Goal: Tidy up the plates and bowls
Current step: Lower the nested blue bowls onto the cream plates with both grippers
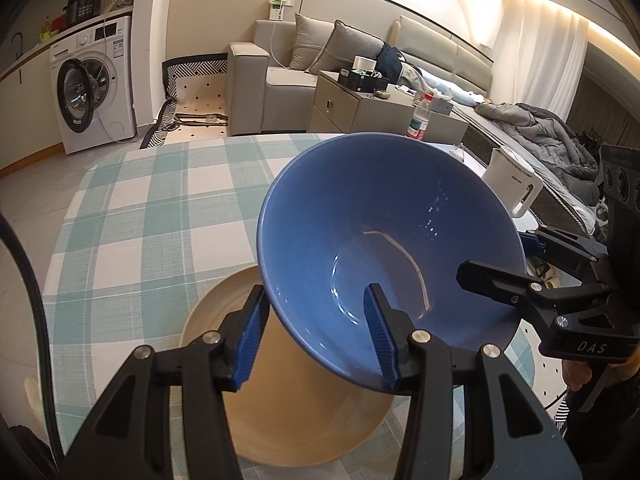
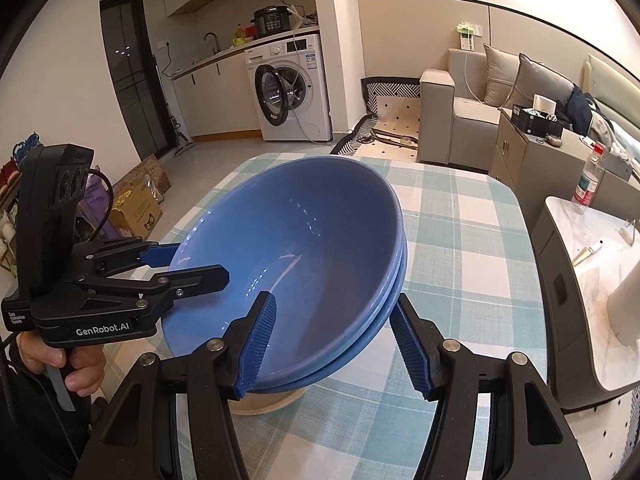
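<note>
Two nested blue bowls (image 1: 384,232) (image 2: 296,256) hang over the checked table, held from both sides. My left gripper (image 1: 314,300) (image 2: 200,260) is shut on the near rim, one finger inside the bowl and one outside. On the opposite rim my right gripper (image 2: 334,304) (image 1: 504,260) is shut the same way. A beige plate (image 1: 280,420) (image 2: 268,402) lies on the cloth directly under the bowls, mostly hidden by them in the right wrist view. A person's hand holds each gripper's handle.
The table wears a teal-and-white checked cloth (image 1: 140,200) (image 2: 460,240). A white kettle (image 1: 516,188) and a water bottle (image 2: 588,184) stand on a marble side table (image 2: 600,272) to the right. A washing machine (image 2: 288,88), sofa and cabinet lie beyond.
</note>
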